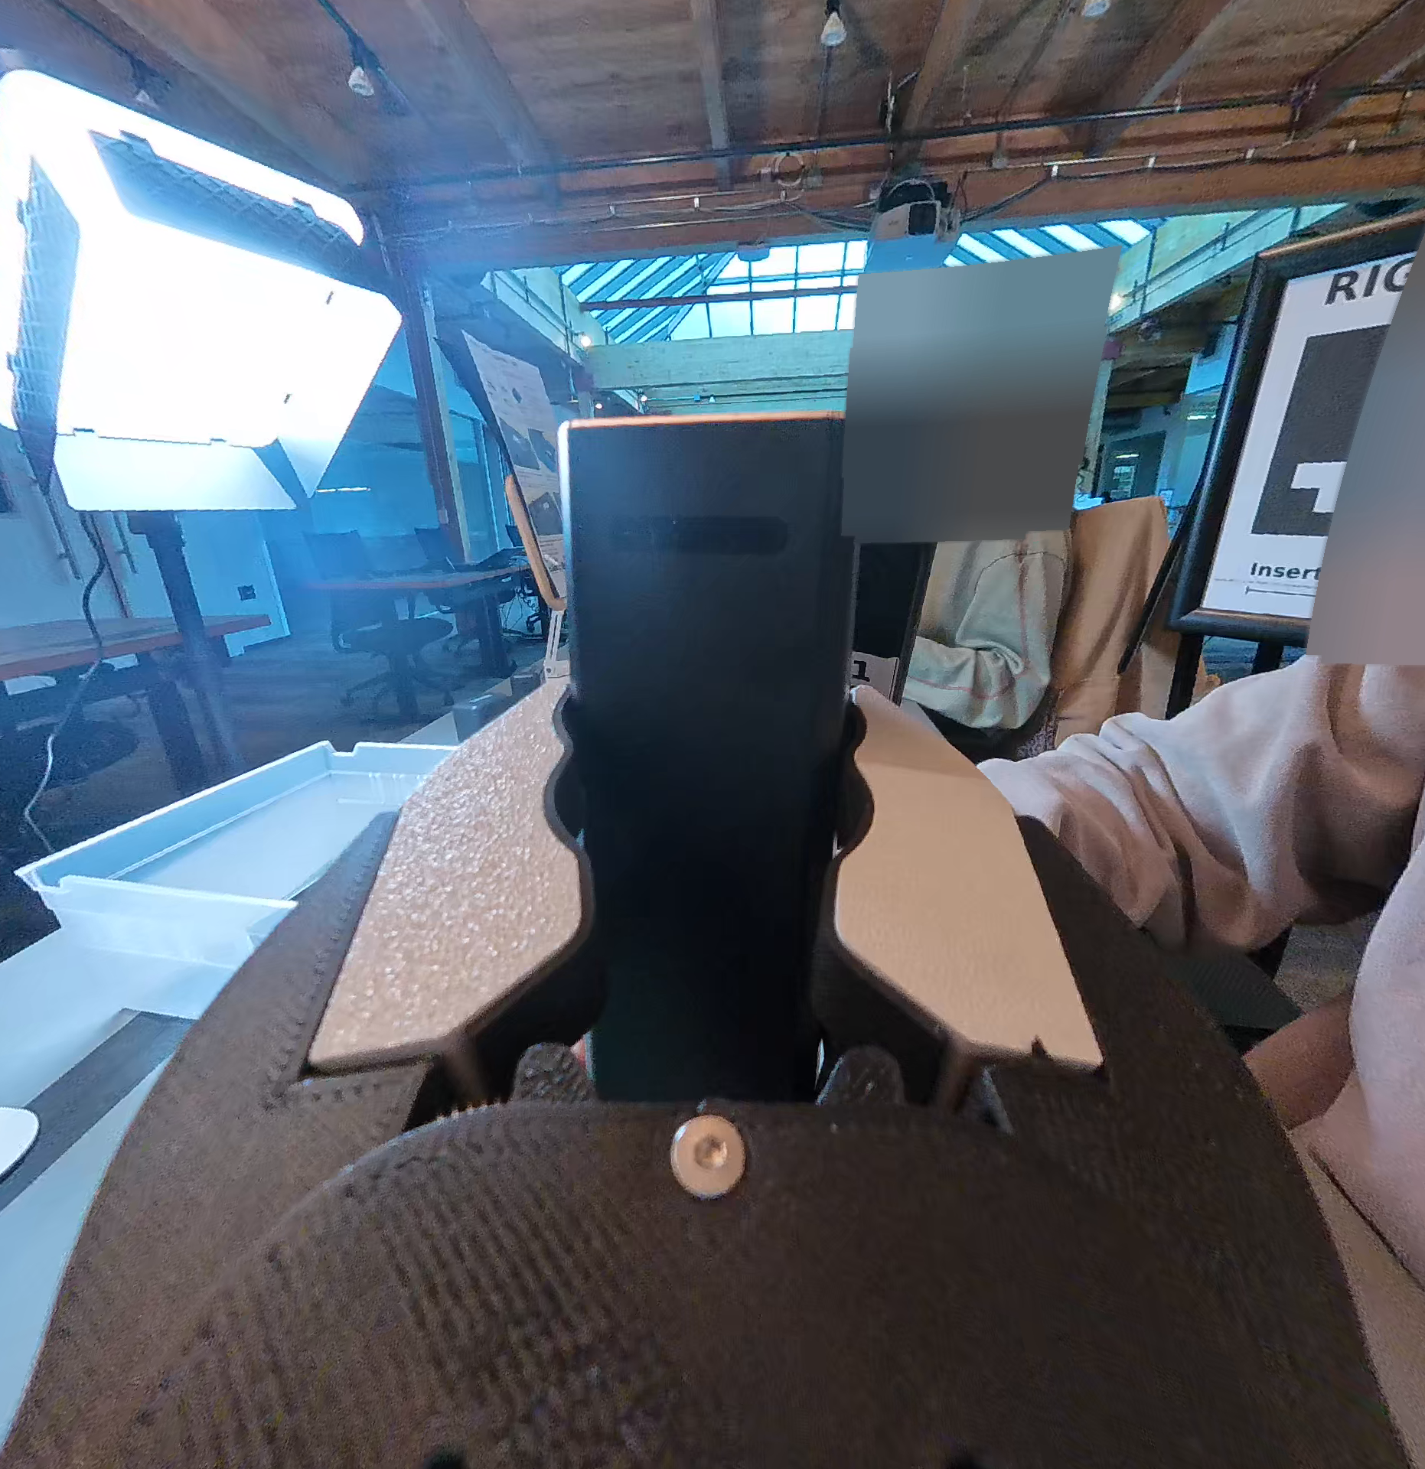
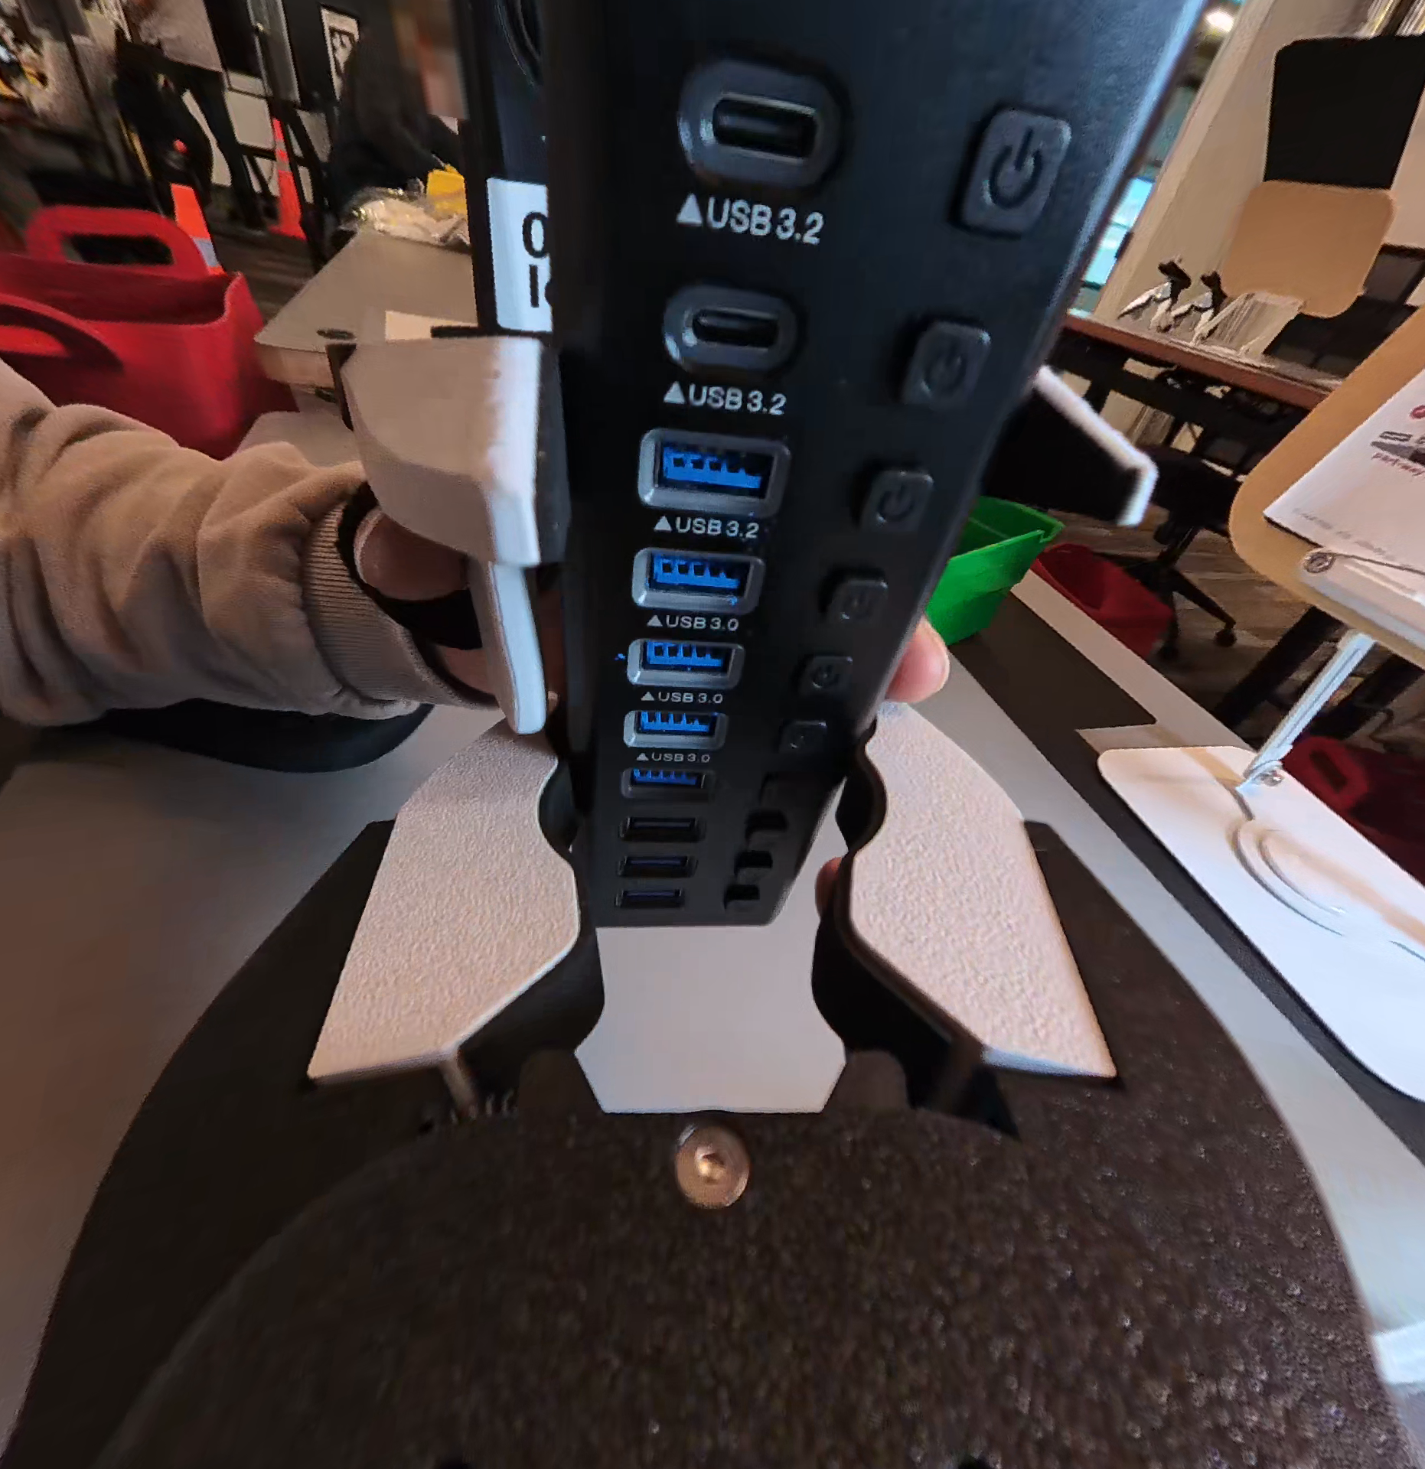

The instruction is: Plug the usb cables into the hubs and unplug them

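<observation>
Both grippers' jaws clamp one black hub (image 2: 717,493)

White stand base (image 2: 1282,858) on table (image 2: 137,874)

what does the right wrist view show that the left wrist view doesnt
Only the right wrist view shows the hub's port face: a column of ports, several blue inside, none with a cable in it, and a row of power buttons. It also shows a green bin and a white stand base.

Only the left wrist view shows the hub's plain back, a bright light panel and a white tray.

Both show one black hub held upright between gripper fingers, and a person's light sleeve.
</observation>
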{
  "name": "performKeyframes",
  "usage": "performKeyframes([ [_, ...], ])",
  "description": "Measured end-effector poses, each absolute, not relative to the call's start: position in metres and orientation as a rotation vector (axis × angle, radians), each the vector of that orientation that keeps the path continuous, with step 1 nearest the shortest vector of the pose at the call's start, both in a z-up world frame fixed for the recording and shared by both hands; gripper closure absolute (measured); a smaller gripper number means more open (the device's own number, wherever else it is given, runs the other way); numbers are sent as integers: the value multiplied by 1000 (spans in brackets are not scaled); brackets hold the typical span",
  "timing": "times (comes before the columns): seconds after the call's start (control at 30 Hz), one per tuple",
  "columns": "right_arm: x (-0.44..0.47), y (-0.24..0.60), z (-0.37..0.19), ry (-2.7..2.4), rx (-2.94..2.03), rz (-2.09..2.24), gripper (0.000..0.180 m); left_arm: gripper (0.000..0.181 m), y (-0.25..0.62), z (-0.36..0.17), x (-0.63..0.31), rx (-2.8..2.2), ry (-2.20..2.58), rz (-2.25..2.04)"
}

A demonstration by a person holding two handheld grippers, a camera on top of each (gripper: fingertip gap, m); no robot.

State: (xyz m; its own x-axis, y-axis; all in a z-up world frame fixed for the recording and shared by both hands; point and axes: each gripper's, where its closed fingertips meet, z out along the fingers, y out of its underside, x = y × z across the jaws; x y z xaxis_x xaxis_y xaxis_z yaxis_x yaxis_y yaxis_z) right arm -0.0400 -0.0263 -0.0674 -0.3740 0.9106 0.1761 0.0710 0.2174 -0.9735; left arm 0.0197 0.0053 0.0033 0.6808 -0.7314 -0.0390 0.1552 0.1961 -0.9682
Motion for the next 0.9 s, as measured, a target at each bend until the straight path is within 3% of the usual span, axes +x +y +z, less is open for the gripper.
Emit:
performKeyframes([
  [0.33, -39, 3, -100, -1696, -1094, 1378, 117, 118, 21, 2, -20, -1343, 442, -563],
  [0.47, -31, 50, -83, -1584, -1156, 1371, 117, 121, 18, 16, -59, -1336, 335, -512],
  [0.6, -11, 130, -49, -1460, -1220, 1159, 117, 138, 15, 0, -76, -1417, 373, -406],
  [0.8, 14, 267, -31, -1492, -1387, 665, 118, 176, 4, -70, -80, -1592, 391, -371],
  [0.9, 19, 326, -39, -1575, -1466, 448, 117, 180, 6, -99, -81, -1631, 358, -344],
])
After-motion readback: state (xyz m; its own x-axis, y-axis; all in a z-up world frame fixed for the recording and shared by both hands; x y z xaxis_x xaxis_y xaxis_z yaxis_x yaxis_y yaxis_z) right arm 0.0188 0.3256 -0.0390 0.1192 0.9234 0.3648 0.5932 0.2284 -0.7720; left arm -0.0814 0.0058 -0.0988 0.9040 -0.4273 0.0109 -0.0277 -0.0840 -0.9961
